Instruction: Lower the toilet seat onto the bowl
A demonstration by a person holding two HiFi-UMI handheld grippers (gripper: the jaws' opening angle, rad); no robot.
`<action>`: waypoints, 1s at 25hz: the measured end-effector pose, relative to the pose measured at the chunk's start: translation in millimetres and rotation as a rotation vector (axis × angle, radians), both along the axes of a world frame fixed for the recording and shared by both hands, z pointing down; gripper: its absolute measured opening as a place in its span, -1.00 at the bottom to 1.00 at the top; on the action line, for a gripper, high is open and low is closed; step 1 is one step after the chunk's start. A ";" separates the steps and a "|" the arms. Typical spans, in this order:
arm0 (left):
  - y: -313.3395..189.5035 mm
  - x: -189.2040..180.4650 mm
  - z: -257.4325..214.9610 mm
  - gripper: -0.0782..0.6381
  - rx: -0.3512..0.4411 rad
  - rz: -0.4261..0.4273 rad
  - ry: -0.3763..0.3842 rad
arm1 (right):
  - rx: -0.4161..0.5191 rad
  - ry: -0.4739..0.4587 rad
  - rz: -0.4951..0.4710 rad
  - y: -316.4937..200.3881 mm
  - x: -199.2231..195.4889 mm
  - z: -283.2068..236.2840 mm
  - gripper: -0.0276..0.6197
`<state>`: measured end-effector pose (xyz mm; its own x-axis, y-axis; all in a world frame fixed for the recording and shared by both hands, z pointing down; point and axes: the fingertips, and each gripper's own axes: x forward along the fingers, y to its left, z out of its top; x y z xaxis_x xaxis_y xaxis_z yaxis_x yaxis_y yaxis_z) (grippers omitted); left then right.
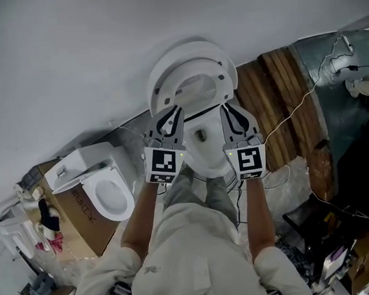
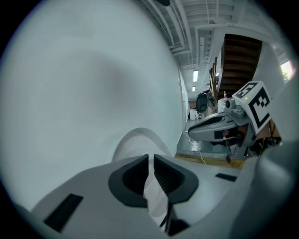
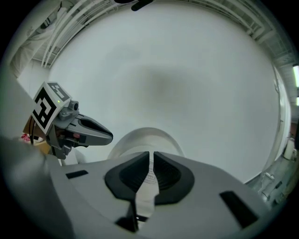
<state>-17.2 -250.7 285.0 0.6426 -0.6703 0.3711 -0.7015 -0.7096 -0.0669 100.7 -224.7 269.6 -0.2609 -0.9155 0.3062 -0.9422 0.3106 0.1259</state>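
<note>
A white toilet stands against the grey wall. Its seat (image 1: 193, 81) and lid are raised upright over the bowl (image 1: 211, 162). My left gripper (image 1: 173, 111) and right gripper (image 1: 225, 109) are held side by side in front of the raised seat, one toward each side, and touch nothing. The left gripper (image 2: 150, 159) has its jaws almost together with only a thin slit and nothing between them; the seat's white arc (image 2: 136, 139) rises just beyond. The right gripper (image 3: 151, 157) looks the same, facing the seat (image 3: 145, 136).
A second white toilet (image 1: 103, 189) sits on a cardboard box (image 1: 76, 213) at the left. Wooden planks (image 1: 275, 94) and a thin cable (image 1: 294, 109) lie right of the bowl. Dark clutter (image 1: 326, 228) fills the lower right. The person's legs stand before the bowl.
</note>
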 end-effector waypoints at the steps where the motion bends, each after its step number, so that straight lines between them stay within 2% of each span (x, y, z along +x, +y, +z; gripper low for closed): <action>1: -3.1 -1.4 3.1 -0.64 0.001 -0.013 -0.005 | -0.005 0.007 -0.011 -5.3 0.6 4.4 -0.80; 13: -33.7 -1.5 50.9 -0.30 -0.039 -0.133 -0.054 | -0.057 0.025 -0.133 -59.3 14.0 54.0 -0.67; 25: -63.2 4.7 76.5 -0.12 -0.073 -0.236 -0.088 | -0.082 0.056 -0.229 -110.6 25.2 81.8 -0.40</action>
